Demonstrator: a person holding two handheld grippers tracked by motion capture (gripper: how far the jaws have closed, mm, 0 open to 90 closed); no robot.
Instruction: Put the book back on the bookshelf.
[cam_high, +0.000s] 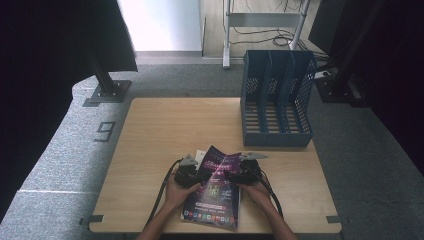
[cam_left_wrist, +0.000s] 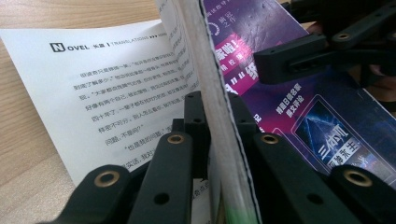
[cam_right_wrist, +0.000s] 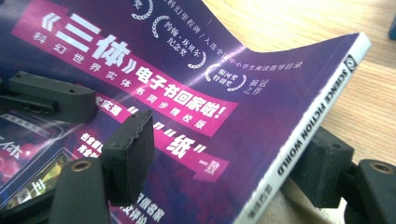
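A: Magazine (cam_high: 216, 190) at near edge of table (cam_high: 165, 130), between both hands, purple cover up, far end lifted and bowed.

B: Grips?

A: Left gripper (cam_left_wrist: 219, 140) clamped on the page edge, one white page (cam_left_wrist: 107, 102) fallen loose beside it. Right gripper (cam_right_wrist: 224, 172) straddling the spine; pads close, contact not certain.

B: Step?

A: Likely gathering to lift. Next: close right firmly, stand upright, carry toward blue file rack (cam_high: 276, 97), well apart at the far right.

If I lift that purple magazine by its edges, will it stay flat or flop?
Likely floppy: the magazine already bows between the left gripper and right gripper. Loose pages probably fan open. The glossy cover may slip.
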